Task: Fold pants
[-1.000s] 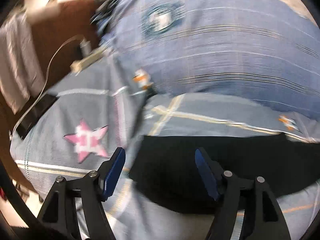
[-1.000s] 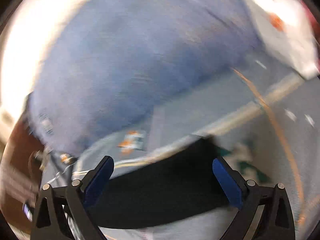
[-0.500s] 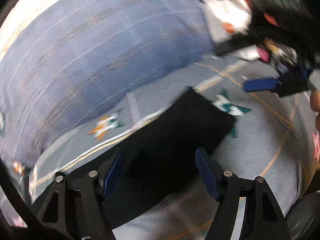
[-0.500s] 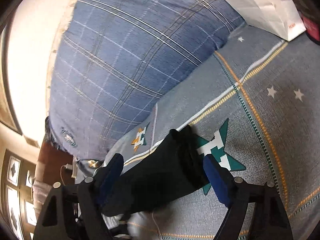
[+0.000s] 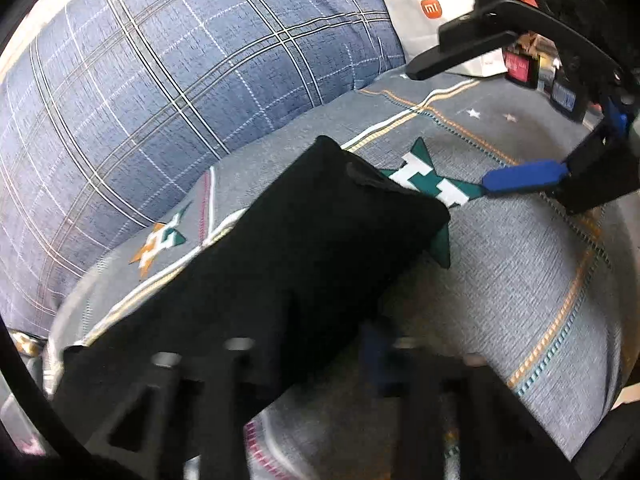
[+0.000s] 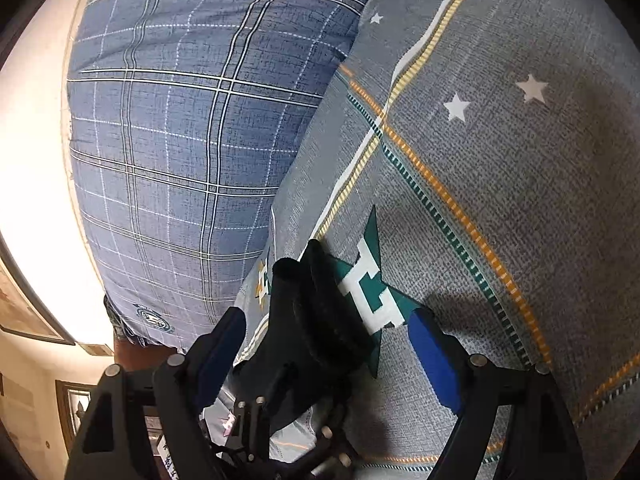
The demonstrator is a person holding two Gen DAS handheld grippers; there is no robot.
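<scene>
The black pants (image 5: 280, 264) lie folded into a long narrow bundle on the grey patterned bedspread (image 5: 520, 280). In the left wrist view my left gripper (image 5: 304, 356) is blurred, low over the near end of the bundle, jaws apart. My right gripper (image 5: 520, 176) shows there at the far right, open, one blue pad just beyond the bundle's far end. In the right wrist view the right gripper (image 6: 328, 344) is open astride the end of the pants (image 6: 312, 320), touching nothing I can see. The left gripper's black frame (image 6: 280, 432) shows below the pants.
A large blue plaid pillow (image 5: 160, 100) lies along the far side of the pants, also in the right wrist view (image 6: 192, 140). A white paper bag (image 5: 432, 12) stands behind it. Small red and blue boxes (image 5: 536, 72) sit at the far right. A green star print (image 6: 368, 292) lies under the pants' end.
Both cameras have swung round and dropped closer to the pants. The right gripper has come in to the far end of the bundle. The left gripper is in motion and blurred.
</scene>
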